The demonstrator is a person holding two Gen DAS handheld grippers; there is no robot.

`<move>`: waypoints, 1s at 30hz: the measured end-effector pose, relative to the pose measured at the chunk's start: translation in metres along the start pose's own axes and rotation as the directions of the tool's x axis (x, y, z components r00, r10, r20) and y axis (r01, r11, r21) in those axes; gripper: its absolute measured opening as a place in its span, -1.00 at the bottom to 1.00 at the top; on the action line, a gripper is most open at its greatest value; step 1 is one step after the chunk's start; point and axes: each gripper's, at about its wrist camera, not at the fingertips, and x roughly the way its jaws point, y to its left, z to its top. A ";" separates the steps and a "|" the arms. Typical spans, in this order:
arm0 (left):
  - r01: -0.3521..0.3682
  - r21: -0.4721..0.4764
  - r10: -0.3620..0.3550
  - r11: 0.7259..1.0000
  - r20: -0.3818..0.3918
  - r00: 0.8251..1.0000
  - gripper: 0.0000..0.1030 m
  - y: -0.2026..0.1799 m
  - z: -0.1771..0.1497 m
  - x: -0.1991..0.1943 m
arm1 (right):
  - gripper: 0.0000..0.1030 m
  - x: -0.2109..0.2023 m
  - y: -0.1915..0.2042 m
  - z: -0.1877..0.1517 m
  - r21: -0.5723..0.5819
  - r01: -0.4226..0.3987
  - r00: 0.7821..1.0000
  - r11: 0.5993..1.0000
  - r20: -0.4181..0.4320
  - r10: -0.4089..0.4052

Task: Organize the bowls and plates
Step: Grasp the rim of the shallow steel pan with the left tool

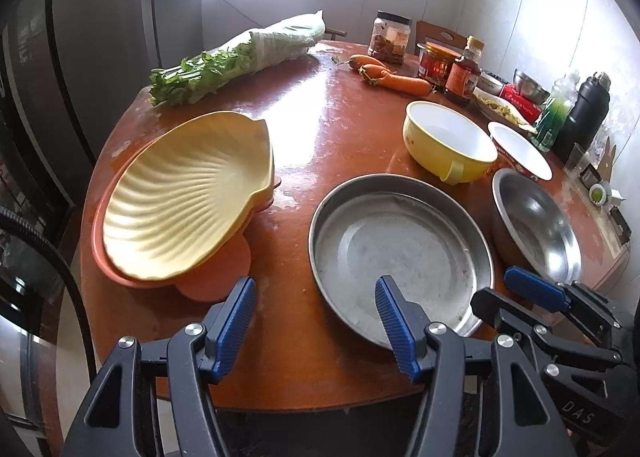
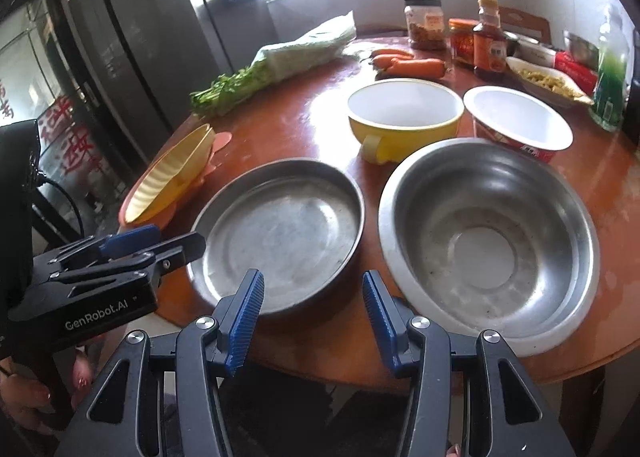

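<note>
A yellow shell-shaped plate (image 1: 188, 197) rests on an orange plate (image 1: 218, 275) at the table's left. A flat steel pan (image 1: 400, 253) (image 2: 284, 233) sits in the middle front, with a steel bowl (image 1: 536, 225) (image 2: 488, 245) to its right. Behind them stand a yellow bowl with a handle (image 1: 448, 141) (image 2: 404, 117) and a red-sided white bowl (image 1: 520, 151) (image 2: 520, 121). My left gripper (image 1: 316, 321) is open and empty over the table's front edge, its right finger above the pan's near rim. My right gripper (image 2: 314, 317) is open and empty in front of the pan and steel bowl.
Bagged greens (image 1: 240, 57), carrots (image 1: 392, 77), jars and a sauce bottle (image 1: 464, 73), a food dish (image 2: 548, 83), a green bottle (image 2: 610, 77) and a black flask (image 1: 586, 117) line the round brown table's (image 1: 340, 137) far side. A fridge (image 2: 132, 49) stands on the left.
</note>
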 end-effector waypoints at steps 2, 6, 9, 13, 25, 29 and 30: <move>-0.012 0.006 0.012 1.000 -0.010 1.000 0.20 -0.002 0.001 0.003 | 0.03 0.004 0.000 0.003 -0.008 0.028 1.000 1.000 0.005 -0.028; -0.015 0.013 0.015 1.000 -0.018 1.000 0.20 -0.007 0.000 0.007 | -0.06 0.010 0.001 0.006 -0.033 0.064 0.998 0.997 0.013 -0.063; -0.013 0.007 0.013 1.000 -0.029 1.000 0.20 -0.009 -0.001 0.012 | -0.23 0.015 0.006 0.008 -0.066 0.089 0.996 0.994 0.017 -0.088; -0.015 0.000 0.015 1.000 -0.040 0.999 0.17 -0.010 -0.001 0.019 | -0.34 0.024 0.010 0.009 -0.107 0.136 0.991 0.985 0.016 -0.135; -0.023 -0.003 0.023 1.000 0.003 1.000 -0.17 -0.006 -0.001 0.020 | -0.42 0.031 0.015 0.005 -0.117 0.062 0.998 0.991 -0.022 -0.065; -0.035 -0.015 0.035 0.999 0.007 0.999 -0.17 -0.005 0.000 0.021 | -0.41 0.037 0.016 0.010 -0.120 0.069 0.997 0.990 -0.013 -0.071; -0.036 -0.013 0.036 0.999 0.011 0.999 -0.17 -0.006 -0.001 0.021 | -0.39 0.038 0.017 0.010 -0.119 0.069 0.997 0.990 -0.010 -0.071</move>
